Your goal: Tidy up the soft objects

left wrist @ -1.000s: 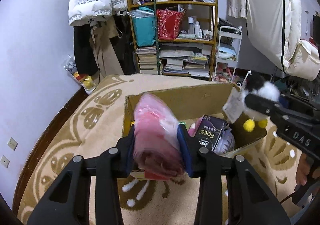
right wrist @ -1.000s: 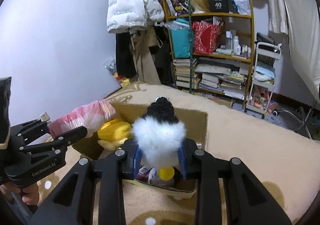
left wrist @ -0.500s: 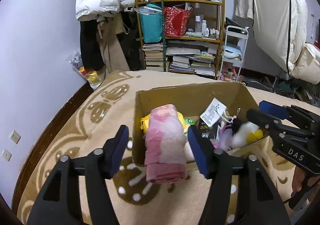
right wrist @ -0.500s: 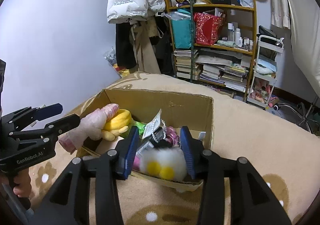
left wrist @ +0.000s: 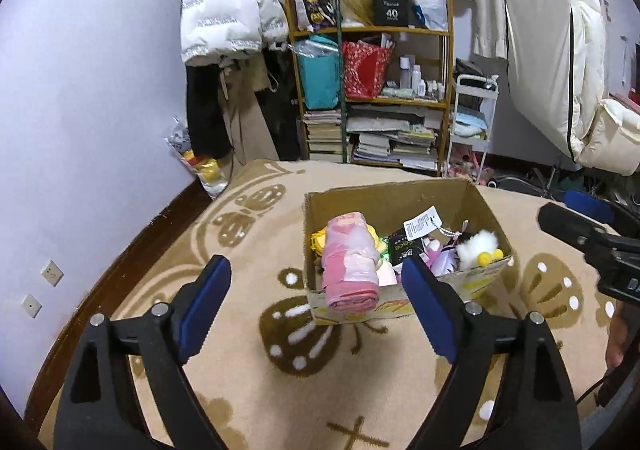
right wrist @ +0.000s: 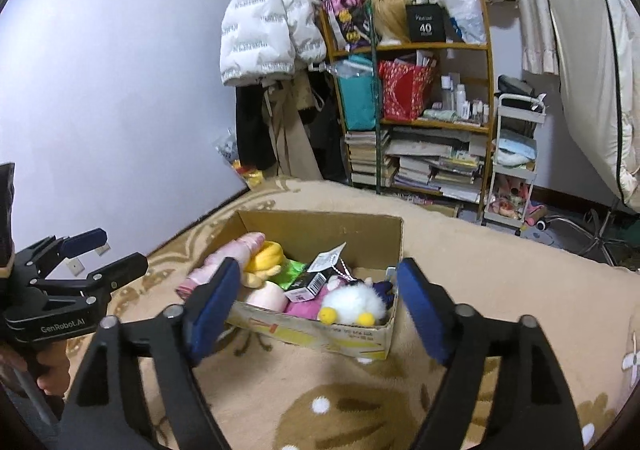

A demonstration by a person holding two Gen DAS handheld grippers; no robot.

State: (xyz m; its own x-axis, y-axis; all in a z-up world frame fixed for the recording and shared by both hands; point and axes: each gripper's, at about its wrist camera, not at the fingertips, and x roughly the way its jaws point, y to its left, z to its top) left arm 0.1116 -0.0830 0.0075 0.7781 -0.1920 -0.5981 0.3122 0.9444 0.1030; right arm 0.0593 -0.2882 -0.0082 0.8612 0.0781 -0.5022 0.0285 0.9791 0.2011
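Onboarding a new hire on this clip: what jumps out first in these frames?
The open cardboard box in the middle of the tan patterned rug, stuffed with soft things: a pink bundle draped over its near-left wall and a white fluffy toy with yellow feet in the near-right corner. Both the left gripper and right gripper hang wide open and empty before it. Behind stands a crammed bookshelf.

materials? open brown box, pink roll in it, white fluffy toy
Brown box: corrugated cardboard by the look, matte, raw cut edges. Pink roll: seemingly cloth in glossy clear plastic wrap; it wrinkles and shines. White fluffy toy: long-pile plush, probably synthetic.
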